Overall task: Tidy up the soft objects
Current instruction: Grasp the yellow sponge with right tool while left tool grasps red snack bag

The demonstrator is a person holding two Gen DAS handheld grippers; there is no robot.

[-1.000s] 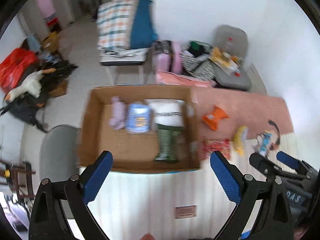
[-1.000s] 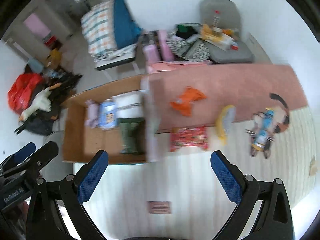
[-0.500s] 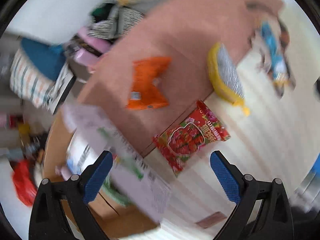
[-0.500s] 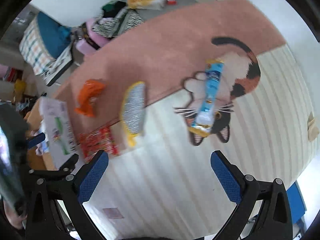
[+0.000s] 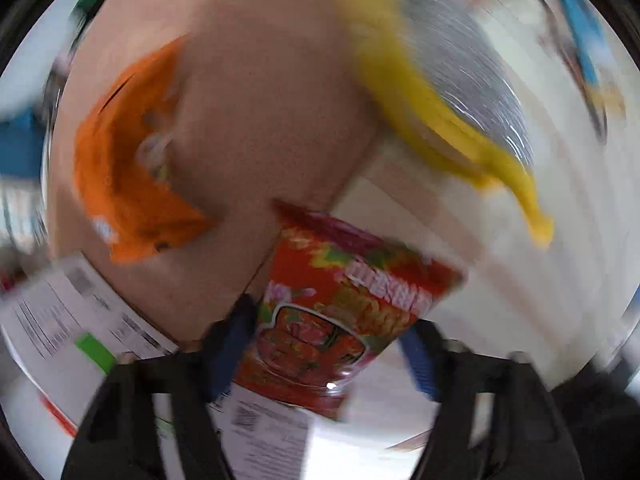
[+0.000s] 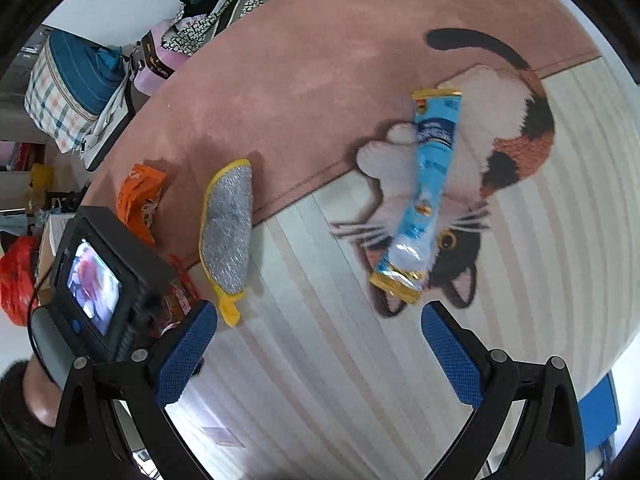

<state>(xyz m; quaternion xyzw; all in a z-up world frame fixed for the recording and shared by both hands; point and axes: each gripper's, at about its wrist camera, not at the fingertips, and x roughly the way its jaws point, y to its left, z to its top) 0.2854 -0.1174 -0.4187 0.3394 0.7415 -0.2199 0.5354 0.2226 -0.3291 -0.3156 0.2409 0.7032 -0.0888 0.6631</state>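
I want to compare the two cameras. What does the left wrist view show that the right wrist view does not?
Only the left wrist view shows the left tongs around the red snack bag, though blurred. Only the right wrist view shows the open right tongs and the cat picture under the blue packet. Both show the orange bag and the yellow-rimmed scrubber.

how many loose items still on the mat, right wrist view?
4. Blue tube pack on the cat print; silver-yellow scrubber mid-mat; orange packet left of it; red packet partly hidden behind the left gripper. More may be hidden.
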